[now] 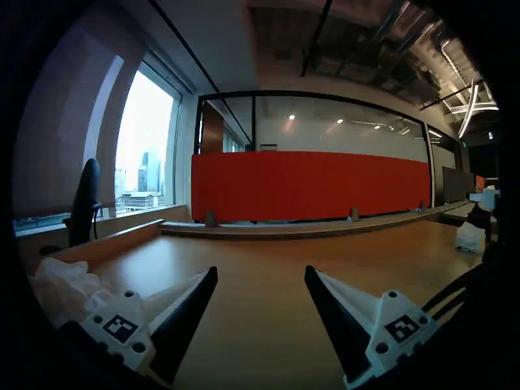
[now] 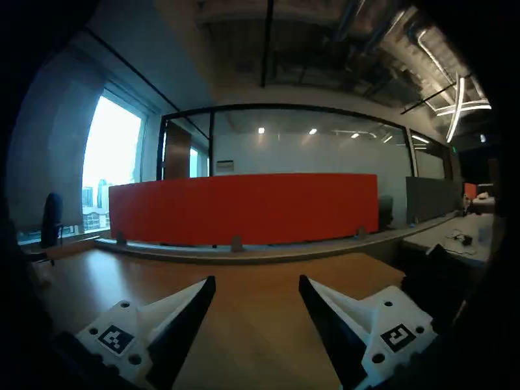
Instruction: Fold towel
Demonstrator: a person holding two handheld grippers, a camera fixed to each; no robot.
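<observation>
Left gripper view: white towel (image 1: 62,287) just left of left gripper (image 1: 260,269)

Red partition (image 1: 309,185), tan table (image 1: 364,250), white towel (image 1: 65,289); left tongs (image 1: 260,272) and right tongs (image 2: 257,279) white with black-and-white tags (image 1: 121,327).

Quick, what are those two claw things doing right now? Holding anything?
Left gripper: open, holding nothing.
Right gripper: open, holding nothing.

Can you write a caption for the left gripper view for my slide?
Open left tongs above a wooden table, crumpled white cloth at the picture's left, red divider behind.
</observation>
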